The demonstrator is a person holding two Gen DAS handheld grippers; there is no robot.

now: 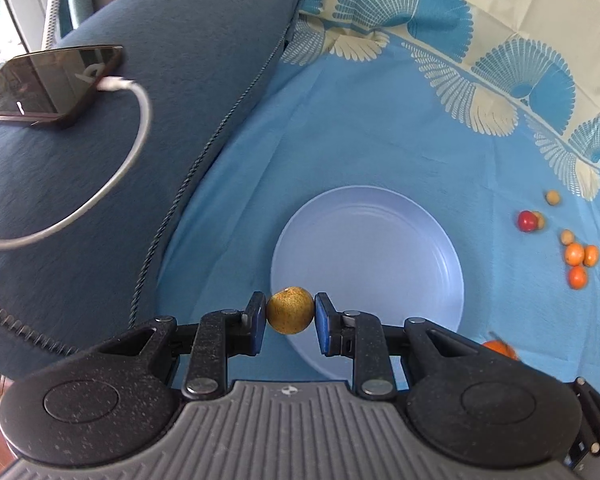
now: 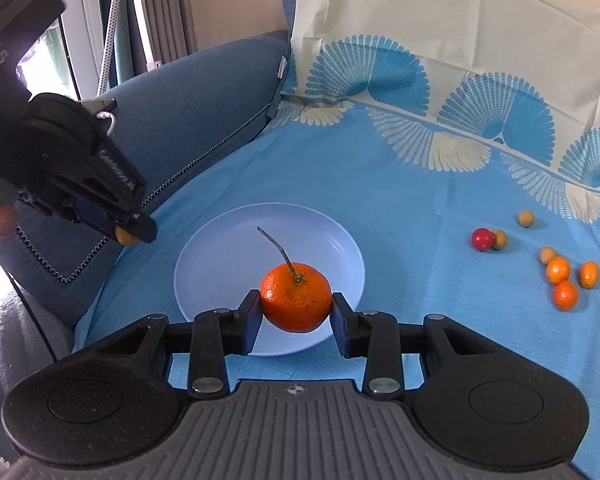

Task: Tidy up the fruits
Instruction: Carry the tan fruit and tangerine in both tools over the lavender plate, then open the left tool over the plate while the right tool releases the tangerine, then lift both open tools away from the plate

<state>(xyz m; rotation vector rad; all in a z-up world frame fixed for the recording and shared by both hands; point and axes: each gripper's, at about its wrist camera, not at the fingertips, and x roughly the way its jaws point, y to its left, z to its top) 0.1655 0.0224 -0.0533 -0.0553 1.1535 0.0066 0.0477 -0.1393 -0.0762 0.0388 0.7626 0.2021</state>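
Two fruits are gripped above the empty plate [image 2: 220, 248]: left hand-held gripper [image 1: 290, 316] pinches a longan [image 1: 290, 310], right hand-held gripper [image 2: 296, 312] a tangerine [image 2: 296, 298]. Eight loose fruits [image 2: 558, 270] wait at three o'clock.

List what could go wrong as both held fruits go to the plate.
1. Both grippers converge on one plate; the left gripper and right gripper could collide.
2. The plate looks shallow, so the round tangerine or the small brown fruit may roll off onto the blue cloth.
3. The tangerine's long stem could snag.
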